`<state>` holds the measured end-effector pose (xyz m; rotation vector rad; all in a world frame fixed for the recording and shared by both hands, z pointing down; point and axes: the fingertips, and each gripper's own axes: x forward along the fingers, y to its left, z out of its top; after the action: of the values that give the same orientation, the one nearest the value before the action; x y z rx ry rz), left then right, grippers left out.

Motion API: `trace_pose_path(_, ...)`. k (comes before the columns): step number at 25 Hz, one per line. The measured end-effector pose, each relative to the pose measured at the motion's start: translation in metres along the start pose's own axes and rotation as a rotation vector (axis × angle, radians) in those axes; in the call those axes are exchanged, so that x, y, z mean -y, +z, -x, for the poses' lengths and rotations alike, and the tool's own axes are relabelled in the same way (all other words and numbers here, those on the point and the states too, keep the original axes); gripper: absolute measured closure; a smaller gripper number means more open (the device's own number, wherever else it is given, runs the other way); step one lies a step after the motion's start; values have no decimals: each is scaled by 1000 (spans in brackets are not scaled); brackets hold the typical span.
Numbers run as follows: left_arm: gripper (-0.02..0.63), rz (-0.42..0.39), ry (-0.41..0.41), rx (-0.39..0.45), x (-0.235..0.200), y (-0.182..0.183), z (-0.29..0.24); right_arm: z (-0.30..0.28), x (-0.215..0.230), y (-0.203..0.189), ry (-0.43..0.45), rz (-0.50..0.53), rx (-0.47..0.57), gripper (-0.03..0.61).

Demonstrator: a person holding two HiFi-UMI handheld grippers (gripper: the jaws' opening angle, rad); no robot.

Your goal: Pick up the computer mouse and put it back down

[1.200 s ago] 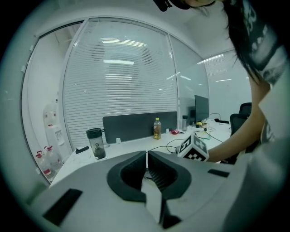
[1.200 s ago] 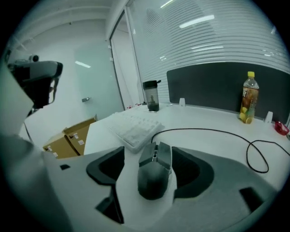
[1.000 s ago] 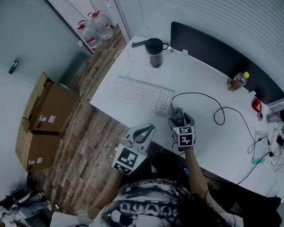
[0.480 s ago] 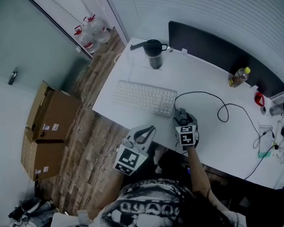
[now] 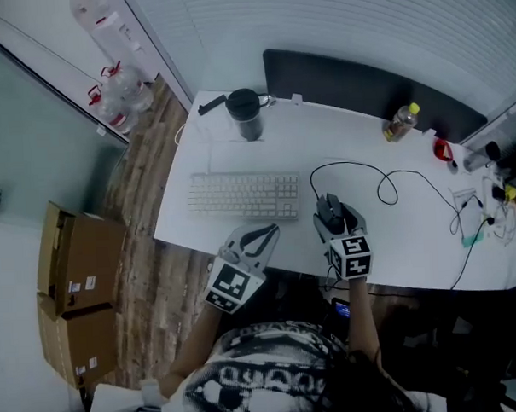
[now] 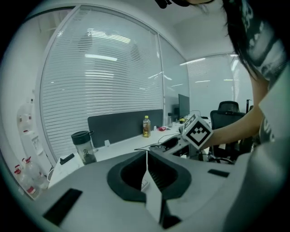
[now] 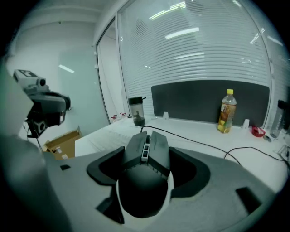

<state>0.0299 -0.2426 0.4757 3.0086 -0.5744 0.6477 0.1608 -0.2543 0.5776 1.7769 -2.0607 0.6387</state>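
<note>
The dark wired computer mouse (image 7: pixel 145 167) sits between the jaws of my right gripper (image 7: pixel 147 164), which is shut on its sides and holds it above the white desk (image 7: pixel 199 136). In the head view the mouse (image 5: pixel 329 210) pokes out ahead of the right gripper (image 5: pixel 333 215), near the desk's front edge. Its black cable (image 5: pixel 385 187) loops away across the desk. My left gripper (image 5: pixel 261 236) hangs off the desk's front edge, below the keyboard, shut and empty. The left gripper view shows the left gripper (image 6: pixel 146 168) with its pads meeting.
A white keyboard (image 5: pixel 243 195) lies left of the mouse. A dark tumbler (image 5: pixel 244 114) stands at the back left, a yellow bottle (image 5: pixel 399 123) by the dark partition (image 5: pixel 364 85). Cables and small items clutter the desk's right end (image 5: pixel 485 221). Cardboard boxes (image 5: pixel 78 277) stand on the floor.
My right gripper has come up off the desk with the mouse in it. The left gripper has shifted slightly, and the head view has swung round.
</note>
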Motion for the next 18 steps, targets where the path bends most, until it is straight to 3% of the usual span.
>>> trace_pose_path(8,607,-66,-175,29,-1,4,-16,62,-6,34,-125,-80,107,278)
trace_pose_path(18,607,-130,-388,44,25,3,-26,101,-16,17,-291,-179,133,278)
